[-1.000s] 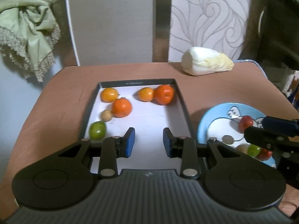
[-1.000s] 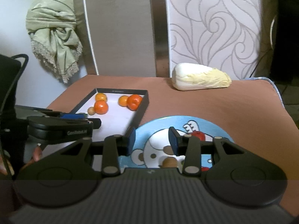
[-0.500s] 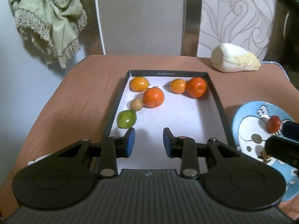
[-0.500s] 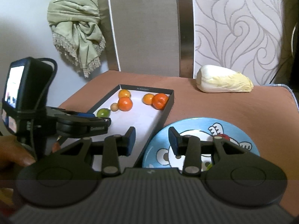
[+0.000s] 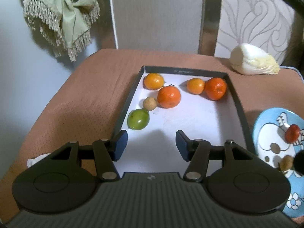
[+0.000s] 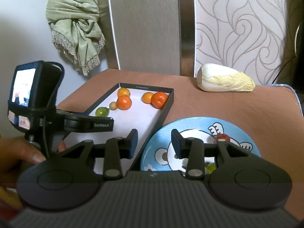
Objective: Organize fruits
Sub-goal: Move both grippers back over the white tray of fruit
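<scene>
A black-rimmed tray (image 5: 238,102) with a white floor holds several orange fruits, among them one (image 5: 168,96) at its middle, a small tan fruit (image 5: 150,103) and a green fruit (image 5: 138,119). My left gripper (image 5: 151,145) hovers over the tray's near end, its jaws opening, nothing between them; the green fruit lies just ahead to the left. A blue cartoon plate (image 6: 191,123) carries a red fruit (image 6: 222,137) and a green one (image 6: 210,167). My right gripper (image 6: 154,144) is open over the plate's left rim and holds nothing.
A napa cabbage (image 6: 225,78) lies at the table's far right. A green fringed cloth (image 5: 60,13) hangs on the wall at left. In the right wrist view a hand (image 6: 17,155) holds the left gripper's handle at the table's left edge.
The left gripper's jaws have spread wider. It has shifted left and lower over the tray, so the plate now sits further right in its view. The right gripper barely moved.
</scene>
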Tool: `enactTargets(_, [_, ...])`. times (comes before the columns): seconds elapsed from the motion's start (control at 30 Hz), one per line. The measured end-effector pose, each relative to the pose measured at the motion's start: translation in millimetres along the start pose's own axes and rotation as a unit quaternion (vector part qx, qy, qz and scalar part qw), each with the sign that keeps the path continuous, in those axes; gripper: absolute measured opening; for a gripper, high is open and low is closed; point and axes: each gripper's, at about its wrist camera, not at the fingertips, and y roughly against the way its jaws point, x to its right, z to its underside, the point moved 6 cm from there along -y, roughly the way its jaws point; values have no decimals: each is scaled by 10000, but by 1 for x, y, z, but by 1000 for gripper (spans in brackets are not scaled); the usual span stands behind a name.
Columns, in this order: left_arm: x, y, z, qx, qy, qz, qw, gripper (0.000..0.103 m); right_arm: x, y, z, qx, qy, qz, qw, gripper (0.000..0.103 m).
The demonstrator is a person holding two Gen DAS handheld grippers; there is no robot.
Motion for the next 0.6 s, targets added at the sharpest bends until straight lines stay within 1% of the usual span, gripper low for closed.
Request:
enactTargets(0.07, [-3,-7,0,-115,60,-58,9999,62,0,0,0,-3,-9,22,10000,41])
enactTargets(0.1, [-4,-10,0,-155,81,-57,9998,61,1,0,0,-6,-13,30,10000,41])
enactTargets(0.33, [-3,-27,-4,-449,89,7,9989,61,3,-2,-2,-14,-52,86,9999,41])
enactTargets(0.4, [-1,-30,-5,-499,-7,-34,9987,61,4,-2,-2,-14,-78,108,9999,41])
enactTargets(0.5, [-2,-34,-9,-624,35,21,9980,61,5,-4,-3,-19,-101,134,9999,41])
enactTargets(0.6, [-2,-36,-11,-628,-1,35,9980,61,4,-7,-3,-29,-117,128,9998,41])
